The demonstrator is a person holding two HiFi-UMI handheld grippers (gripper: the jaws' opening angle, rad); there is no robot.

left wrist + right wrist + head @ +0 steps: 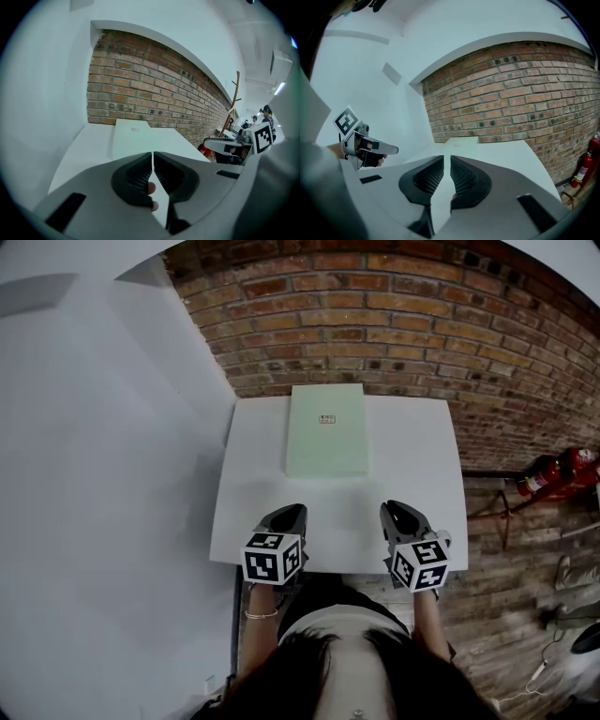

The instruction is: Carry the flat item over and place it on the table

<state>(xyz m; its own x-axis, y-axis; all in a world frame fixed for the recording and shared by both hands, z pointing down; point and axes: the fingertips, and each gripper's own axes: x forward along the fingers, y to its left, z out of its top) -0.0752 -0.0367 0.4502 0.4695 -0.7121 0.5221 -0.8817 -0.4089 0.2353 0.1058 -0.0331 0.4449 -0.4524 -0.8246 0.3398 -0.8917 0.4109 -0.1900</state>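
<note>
A flat pale green item (326, 430) lies on the white table (412, 484), its far end near the brick wall; nothing touches it. It also shows as the flat item (133, 138) ahead of the left jaws and as the flat item (461, 147) ahead of the right jaws. My left gripper (286, 514) hovers over the table's near edge, left of centre, with its jaws together and empty (153, 157). My right gripper (398, 510) is level with it on the right, with only a thin slit between its pads and nothing in them (446, 161).
A brick wall (375, 324) stands behind the table and a white wall (103, 474) at its left. A red fire extinguisher (553, 472) lies on the wooden floor to the right. A wooden coat stand (233, 101) and people at desks (265, 112) are far off.
</note>
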